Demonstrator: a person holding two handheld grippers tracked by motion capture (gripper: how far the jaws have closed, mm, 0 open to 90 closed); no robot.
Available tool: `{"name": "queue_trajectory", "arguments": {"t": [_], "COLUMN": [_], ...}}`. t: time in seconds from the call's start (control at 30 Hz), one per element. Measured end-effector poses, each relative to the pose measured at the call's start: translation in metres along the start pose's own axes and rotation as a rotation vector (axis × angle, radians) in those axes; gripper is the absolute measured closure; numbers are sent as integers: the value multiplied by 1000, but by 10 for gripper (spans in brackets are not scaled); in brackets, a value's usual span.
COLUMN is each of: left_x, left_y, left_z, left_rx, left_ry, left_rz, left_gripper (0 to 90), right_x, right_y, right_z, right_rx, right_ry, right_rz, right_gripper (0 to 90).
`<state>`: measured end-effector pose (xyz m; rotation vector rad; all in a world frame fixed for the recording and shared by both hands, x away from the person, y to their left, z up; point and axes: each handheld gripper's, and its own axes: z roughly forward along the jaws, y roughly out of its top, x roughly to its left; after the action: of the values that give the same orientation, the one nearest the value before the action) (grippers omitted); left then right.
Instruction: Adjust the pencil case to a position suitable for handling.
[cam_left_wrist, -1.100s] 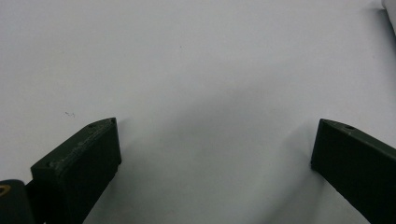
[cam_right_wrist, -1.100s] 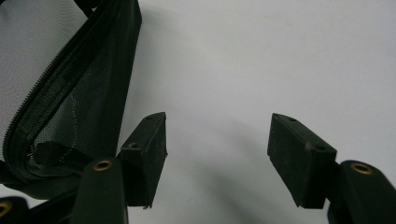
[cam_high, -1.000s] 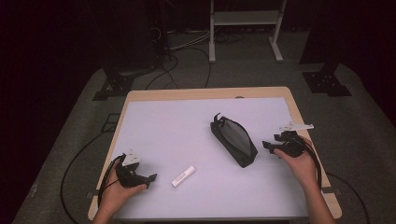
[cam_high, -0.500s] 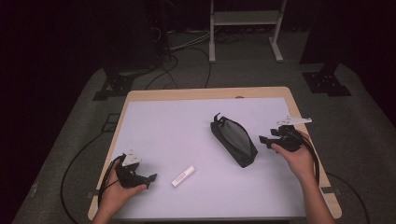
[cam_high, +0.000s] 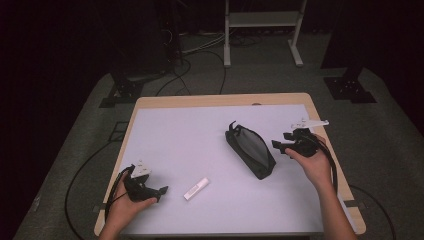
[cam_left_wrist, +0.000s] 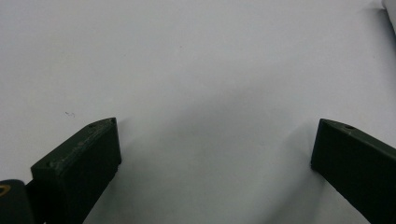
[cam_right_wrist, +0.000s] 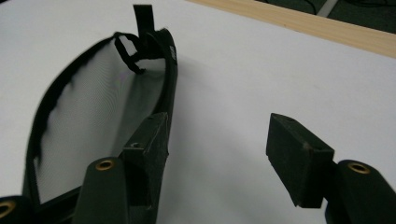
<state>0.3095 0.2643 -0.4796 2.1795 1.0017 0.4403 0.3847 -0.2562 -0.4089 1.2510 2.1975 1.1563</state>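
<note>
Now my mesh pouch (cam_high: 250, 150) lies slanted on the surface (cam_high: 190, 135), loop end far; inside, I cannot tell. My right gripper (cam_high: 283, 146) gapes wide beside it; my left gripper (cam_high: 159, 192) gapes too.

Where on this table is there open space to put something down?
Most of the table is bare: the whole far left part, beyond the small white tube, and the near strip. It is crowded only at the right, where the black pouch meets the right gripper.

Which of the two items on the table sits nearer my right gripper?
The black mesh zip pouch, lying just left of the right gripper in the high view. The small white tube lies closer to the left gripper.
</note>
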Motion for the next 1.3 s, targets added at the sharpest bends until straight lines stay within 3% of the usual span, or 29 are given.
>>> {"name": "queue_trajectory", "arguments": {"t": [0.67,0.93,1.3], "left_x": [0,0,0], "left_y": [0,0,0], "left_z": [0,0,0], "left_rx": [3,2,0], "left_ry": [0,0,0], "left_rz": [0,1,0], "left_gripper": [7,7,7], "right_x": [18,26,25], "right_y": [20,19,13], "right_z": [16,31,40], "right_rx": [0,42,72], "right_ry": [64,72,74], "right_rz": [-26,-39,-31], "right_gripper": [386,401,476]}}
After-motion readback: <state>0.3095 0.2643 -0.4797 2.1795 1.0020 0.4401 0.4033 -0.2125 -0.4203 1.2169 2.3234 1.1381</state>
